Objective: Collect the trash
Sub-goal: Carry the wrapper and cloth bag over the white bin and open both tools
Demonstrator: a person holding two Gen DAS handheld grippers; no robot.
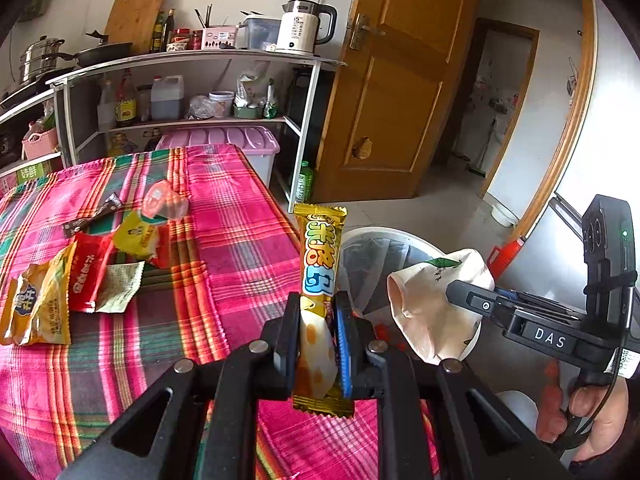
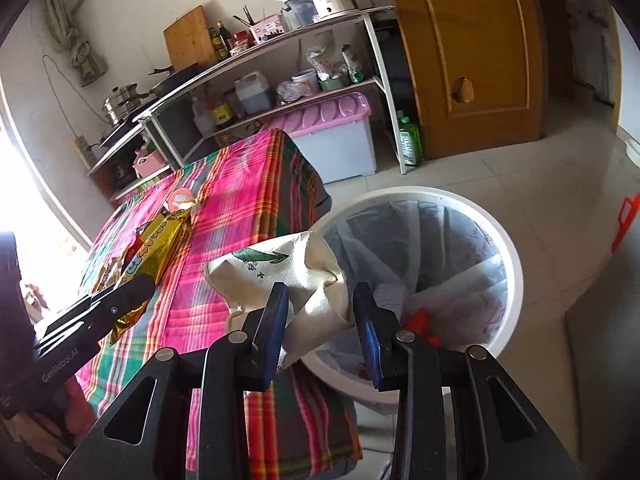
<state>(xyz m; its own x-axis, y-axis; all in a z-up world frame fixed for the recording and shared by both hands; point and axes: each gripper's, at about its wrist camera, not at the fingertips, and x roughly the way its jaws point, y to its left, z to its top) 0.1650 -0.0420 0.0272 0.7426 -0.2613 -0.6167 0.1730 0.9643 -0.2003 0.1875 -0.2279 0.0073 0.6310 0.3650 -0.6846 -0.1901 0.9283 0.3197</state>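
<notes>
My left gripper [image 1: 317, 300] is shut on a long gold snack wrapper [image 1: 320, 256], which stands upright above the table's right edge. The same gold wrapper [image 2: 160, 240] shows at the left of the right wrist view. My right gripper [image 2: 320, 292] is shut on a crumpled white paper cup [image 2: 308, 280] with a green leaf print, held near the rim of the white trash bin [image 2: 508, 248]. That cup [image 1: 432, 308] also appears beside the bin [image 1: 384, 236] in the left wrist view. Several more wrappers [image 1: 80, 280] and a clear plastic cup [image 1: 164, 202] lie on the table.
The table carries a pink plaid cloth [image 1: 224, 240]. The bin is lined with a clear bag and holds red scraps [image 2: 420, 320]. Behind stand a kitchen shelf [image 1: 192, 80] with a kettle [image 1: 304, 26], a pink-lidded storage box [image 2: 328, 128] and a wooden door [image 1: 400, 80].
</notes>
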